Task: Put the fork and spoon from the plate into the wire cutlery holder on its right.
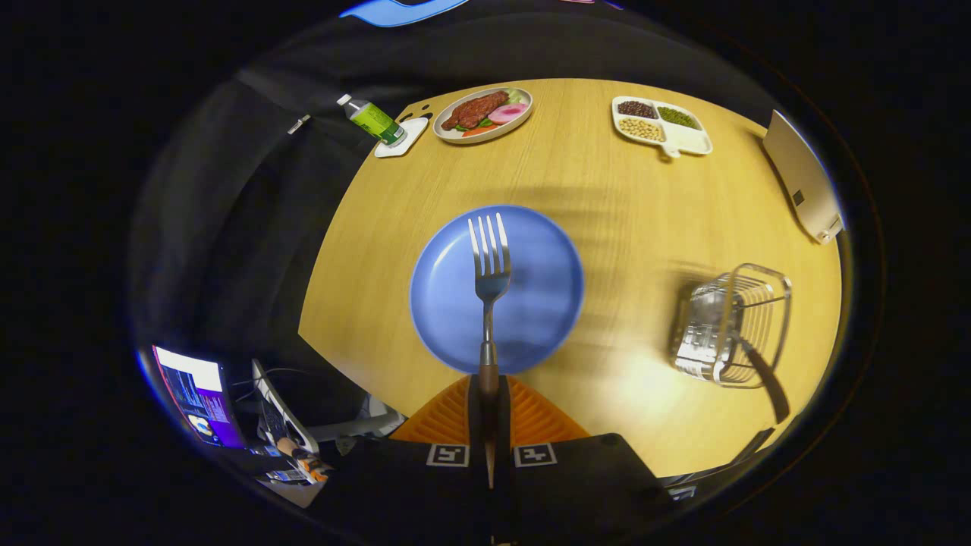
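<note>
My gripper (488, 388) is shut on the brown handle of a silver fork (489, 277). The fork points straight ahead from between the fingers, tines away from me, and hangs over a bare blue plate (542, 303) on the wooden table. To the right of the plate stands the wire cutlery holder (732, 326). A dark handle (766, 383) sticks out of the holder towards me; its head is hidden by the wires, so I cannot tell that it is the spoon.
Along the table's far side are a plate of food (483, 114), a green bottle (372, 119) on a white coaster, and a divided white tray of beans (660, 125). A pale box (804, 182) stands at the right edge. A lit screen (197, 394) sits below the table's left edge.
</note>
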Tool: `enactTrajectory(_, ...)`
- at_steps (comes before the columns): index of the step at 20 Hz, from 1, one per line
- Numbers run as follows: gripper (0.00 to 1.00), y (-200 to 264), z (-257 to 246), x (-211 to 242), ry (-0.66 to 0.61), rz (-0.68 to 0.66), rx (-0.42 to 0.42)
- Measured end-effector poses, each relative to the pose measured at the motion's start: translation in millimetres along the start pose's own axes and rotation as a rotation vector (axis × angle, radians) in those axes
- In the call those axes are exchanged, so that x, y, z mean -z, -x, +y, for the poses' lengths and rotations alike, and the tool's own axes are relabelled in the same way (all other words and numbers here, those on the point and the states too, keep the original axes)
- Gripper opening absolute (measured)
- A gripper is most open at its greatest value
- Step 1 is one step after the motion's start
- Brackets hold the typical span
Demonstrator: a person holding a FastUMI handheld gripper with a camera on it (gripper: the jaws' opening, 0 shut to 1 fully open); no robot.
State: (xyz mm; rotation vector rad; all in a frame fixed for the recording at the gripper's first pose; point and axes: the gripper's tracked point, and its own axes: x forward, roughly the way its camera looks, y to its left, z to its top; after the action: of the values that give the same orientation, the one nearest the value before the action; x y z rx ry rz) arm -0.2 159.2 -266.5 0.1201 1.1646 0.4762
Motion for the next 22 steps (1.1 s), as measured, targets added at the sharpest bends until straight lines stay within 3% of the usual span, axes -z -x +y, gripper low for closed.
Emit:
enactTrajectory(4,0.07,49,-41,4,0.009,0.039,0.018)
enactTrajectory(8,0.07,86,-96,9,0.13,0.137,0.11)
enactTrajectory(11,0.07,105,-123,12,0.154,0.246,0.122)
enactTrajectory(16,0.07,111,-166,9,0.227,0.418,0.164)
enactTrajectory(22,0.07,97,-184,10,0.196,0.563,0.153)
